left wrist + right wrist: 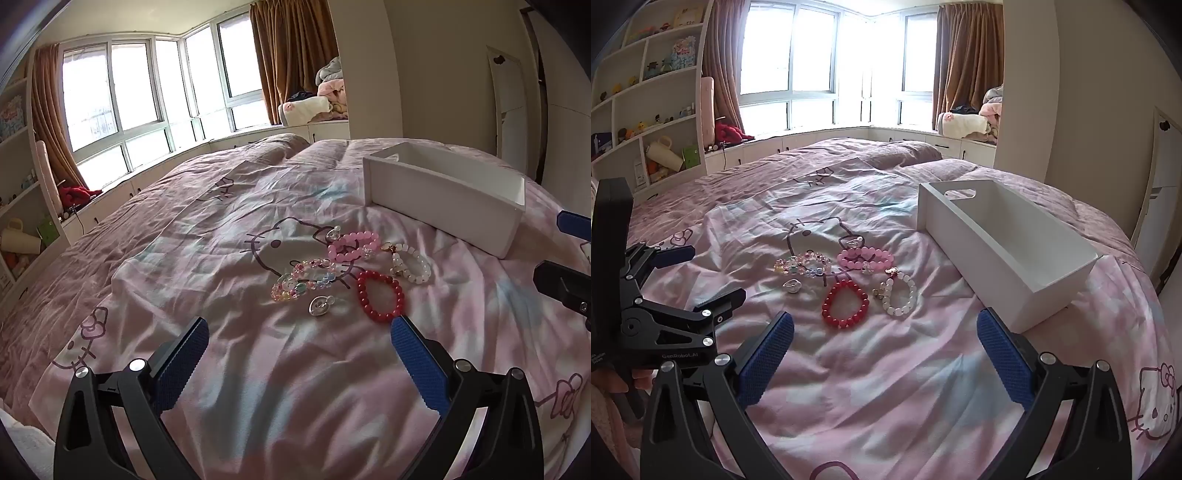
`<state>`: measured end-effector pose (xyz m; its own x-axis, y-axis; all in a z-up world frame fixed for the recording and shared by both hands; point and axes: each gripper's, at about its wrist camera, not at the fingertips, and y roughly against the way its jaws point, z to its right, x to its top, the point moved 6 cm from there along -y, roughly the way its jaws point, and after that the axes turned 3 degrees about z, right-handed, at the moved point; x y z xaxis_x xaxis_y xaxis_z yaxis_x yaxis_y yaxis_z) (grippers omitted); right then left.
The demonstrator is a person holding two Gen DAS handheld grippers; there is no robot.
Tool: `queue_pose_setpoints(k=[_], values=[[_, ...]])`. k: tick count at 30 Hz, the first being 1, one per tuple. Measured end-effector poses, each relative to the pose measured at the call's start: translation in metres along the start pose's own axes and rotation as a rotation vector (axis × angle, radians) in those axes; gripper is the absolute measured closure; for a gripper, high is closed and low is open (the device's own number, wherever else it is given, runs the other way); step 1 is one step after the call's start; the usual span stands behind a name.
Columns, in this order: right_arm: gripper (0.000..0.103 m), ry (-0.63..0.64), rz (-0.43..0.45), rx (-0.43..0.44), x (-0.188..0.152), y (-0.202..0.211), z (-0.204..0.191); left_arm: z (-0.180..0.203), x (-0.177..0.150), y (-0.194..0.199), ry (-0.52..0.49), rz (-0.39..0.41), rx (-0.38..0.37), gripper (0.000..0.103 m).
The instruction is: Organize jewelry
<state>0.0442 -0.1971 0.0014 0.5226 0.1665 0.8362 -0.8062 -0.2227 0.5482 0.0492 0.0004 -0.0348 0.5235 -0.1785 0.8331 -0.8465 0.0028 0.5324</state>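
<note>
Several bead bracelets lie on the pink bedspread: a red one [380,301] [845,303], a white one [412,263] [899,297], a pink one [352,245] [865,257] and a pastel one [303,282] [804,265]. Two clear rings lie by them, one near [320,305] [792,285], one far [333,232] [854,242]. An empty white box [443,197] [1004,254] stands to the right. My left gripper [299,328] is open just short of the jewelry. My right gripper [884,323] is open, below the red bracelet.
The bed's Hello Kitty cover [886,387] is wrinkled. The left gripper shows at the left of the right wrist view [679,280]. Shelves with toys [646,110] stand left, windows and a cabinet bench [849,136] lie beyond the bed.
</note>
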Motion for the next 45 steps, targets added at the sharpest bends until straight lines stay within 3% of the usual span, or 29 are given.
queue_pose_setpoints(k=[11, 45], values=[[0.005, -0.007, 0.004, 0.009, 0.0, 0.002, 0.0, 0.011, -0.008, -0.004, -0.052, -0.016, -0.022, 0.003], [0.005, 0.001, 0.008, 0.004, 0.002, 0.003, -0.002, 0.002, 0.0, 0.001, -0.001, -0.013, -0.05, 0.003]])
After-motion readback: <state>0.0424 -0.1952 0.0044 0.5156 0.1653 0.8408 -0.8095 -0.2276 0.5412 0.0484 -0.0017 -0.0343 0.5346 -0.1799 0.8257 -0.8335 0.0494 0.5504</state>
